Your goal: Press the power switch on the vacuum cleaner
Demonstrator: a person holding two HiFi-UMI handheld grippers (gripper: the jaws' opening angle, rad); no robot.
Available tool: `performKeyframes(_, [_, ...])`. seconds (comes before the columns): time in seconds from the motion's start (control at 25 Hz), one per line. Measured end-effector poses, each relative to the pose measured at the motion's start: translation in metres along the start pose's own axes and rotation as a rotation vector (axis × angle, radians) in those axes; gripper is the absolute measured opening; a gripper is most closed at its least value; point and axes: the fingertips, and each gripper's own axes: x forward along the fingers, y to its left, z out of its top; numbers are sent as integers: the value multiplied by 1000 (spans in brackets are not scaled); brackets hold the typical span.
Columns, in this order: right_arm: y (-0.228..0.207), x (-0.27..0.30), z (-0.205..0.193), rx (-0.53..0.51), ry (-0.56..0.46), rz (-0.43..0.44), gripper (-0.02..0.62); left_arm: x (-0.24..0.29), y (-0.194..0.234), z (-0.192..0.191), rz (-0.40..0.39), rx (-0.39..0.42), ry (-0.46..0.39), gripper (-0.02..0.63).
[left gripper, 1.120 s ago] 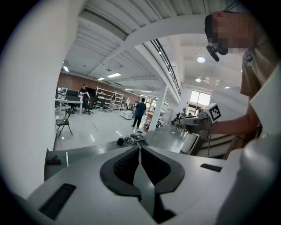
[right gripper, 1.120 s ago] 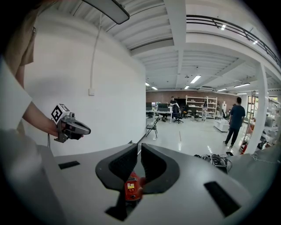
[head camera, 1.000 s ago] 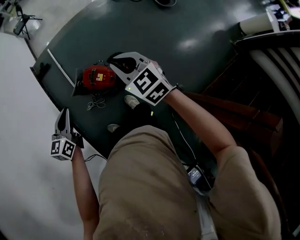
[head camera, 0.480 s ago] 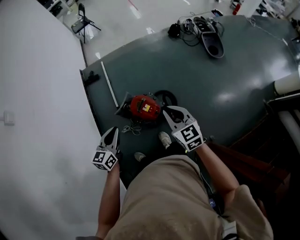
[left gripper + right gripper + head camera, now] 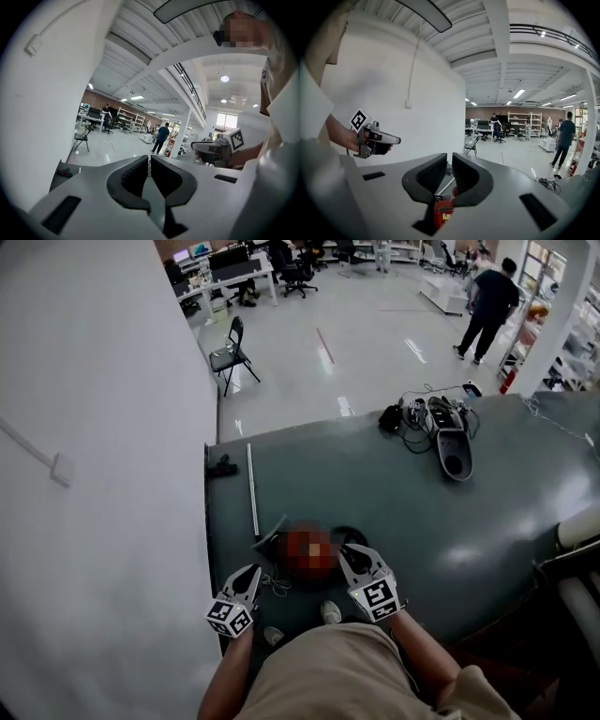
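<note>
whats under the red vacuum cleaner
The vacuum cleaner stands on the dark green mat. A loose cord lies on the mat by its near left side. Whatever is directly beneath its body is covered and cannot be seen.

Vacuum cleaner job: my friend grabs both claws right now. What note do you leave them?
Left claw: shut, empty, held up and pointing across the room.
Right claw: shut, empty, just over the small red round vacuum cleaner.
The vacuum sits on the dark grey floor mat, between the two claws.
Done: cannot tell whether the switch was pressed; it does not show.
Left: probably lower the right claw and press the switch.
</note>
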Motion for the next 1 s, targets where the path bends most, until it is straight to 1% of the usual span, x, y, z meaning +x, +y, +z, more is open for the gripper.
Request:
performKeyframes(0.2, [-10, 11, 4, -44, -30, 19, 23, 0, 5, 9, 29, 5, -42, 8])
performKeyframes(0.44, [-18, 14, 14, -42, -41, 63, 23, 11, 0, 16, 40, 37, -63, 8])
performKeyframes(0.6, [-13, 15, 4, -55, -16, 104, 23, 12, -6, 8, 44, 45, -77, 8])
performKeyframes(0.72, [-3, 16, -7, -65, 0, 159, 23, 16, -13, -4, 32, 99, -82, 8])
performKeyframes(0.84, [1, 27, 23, -122, -13, 236, 23, 26, -18, 9, 25, 160, -82, 8])
performKeyframes(0.92, [5, 32, 29, -151, 23, 280, 23, 27, -21, 16, 31, 160, -71, 8])
performKeyframes(1.0, [10, 33, 27, -156, 69, 308, 23, 24, -25, 12, 38, 133, -45, 8])
